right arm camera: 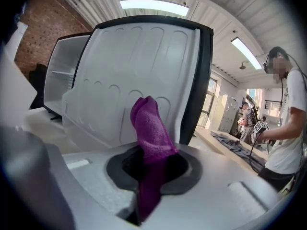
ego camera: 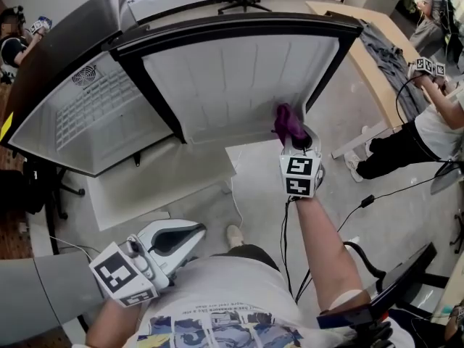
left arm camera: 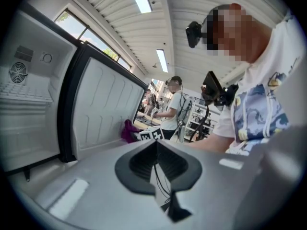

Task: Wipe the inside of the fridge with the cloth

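Clamping crumpled purple terry cloth tight in jaws of right gripper, up vs. ribbed inner liner of open white fridge door, nr door's lower right corner; contact w/ liner unclear. Holding left gripper, jaws pressing together on nothing, well back from door, at person's waist. Leaving white fridge cabinet w/ wire shelf open, left of door.

- Pale grey floor, cables trailing over it.
- Long wooden desk at right (grey fabric draped on it).
- Brick wall; strip lights on ribbed ceiling.
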`<state>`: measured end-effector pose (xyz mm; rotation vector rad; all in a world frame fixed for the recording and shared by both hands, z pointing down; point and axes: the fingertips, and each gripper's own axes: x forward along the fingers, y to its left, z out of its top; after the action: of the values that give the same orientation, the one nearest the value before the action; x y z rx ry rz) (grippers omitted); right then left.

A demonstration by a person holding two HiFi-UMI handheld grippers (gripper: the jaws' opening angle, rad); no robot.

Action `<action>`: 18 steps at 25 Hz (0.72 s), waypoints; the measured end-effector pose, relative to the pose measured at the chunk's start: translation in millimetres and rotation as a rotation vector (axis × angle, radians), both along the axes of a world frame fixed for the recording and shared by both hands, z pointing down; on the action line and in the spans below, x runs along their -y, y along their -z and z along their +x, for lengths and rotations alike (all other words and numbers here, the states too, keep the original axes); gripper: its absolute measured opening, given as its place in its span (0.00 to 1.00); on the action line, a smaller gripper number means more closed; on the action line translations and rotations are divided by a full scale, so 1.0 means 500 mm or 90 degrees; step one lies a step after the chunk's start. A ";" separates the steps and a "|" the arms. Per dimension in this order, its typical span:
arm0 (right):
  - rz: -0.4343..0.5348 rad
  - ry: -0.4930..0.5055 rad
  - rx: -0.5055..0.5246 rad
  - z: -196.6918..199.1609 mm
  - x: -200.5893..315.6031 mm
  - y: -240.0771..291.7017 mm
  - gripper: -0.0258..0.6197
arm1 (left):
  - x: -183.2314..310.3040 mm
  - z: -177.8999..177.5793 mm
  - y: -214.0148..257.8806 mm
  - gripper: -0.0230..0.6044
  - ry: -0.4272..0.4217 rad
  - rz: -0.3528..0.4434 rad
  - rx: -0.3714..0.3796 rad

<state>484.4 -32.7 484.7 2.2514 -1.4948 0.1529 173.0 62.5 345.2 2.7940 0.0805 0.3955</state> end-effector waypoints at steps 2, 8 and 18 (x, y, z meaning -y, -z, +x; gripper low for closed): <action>0.008 -0.004 -0.013 0.011 -0.015 0.017 0.12 | -0.005 0.010 0.002 0.05 -0.007 0.001 -0.001; 0.060 -0.012 -0.002 0.023 -0.061 0.085 0.12 | -0.014 0.025 0.007 0.05 -0.022 0.008 -0.002; 0.079 0.076 0.027 -0.102 -0.088 0.107 0.12 | -0.027 0.016 0.010 0.05 -0.030 0.007 -0.010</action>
<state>433.4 11.2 431.0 2.2592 -1.6990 0.0743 181.2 76.3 340.2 2.8103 0.1493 0.3859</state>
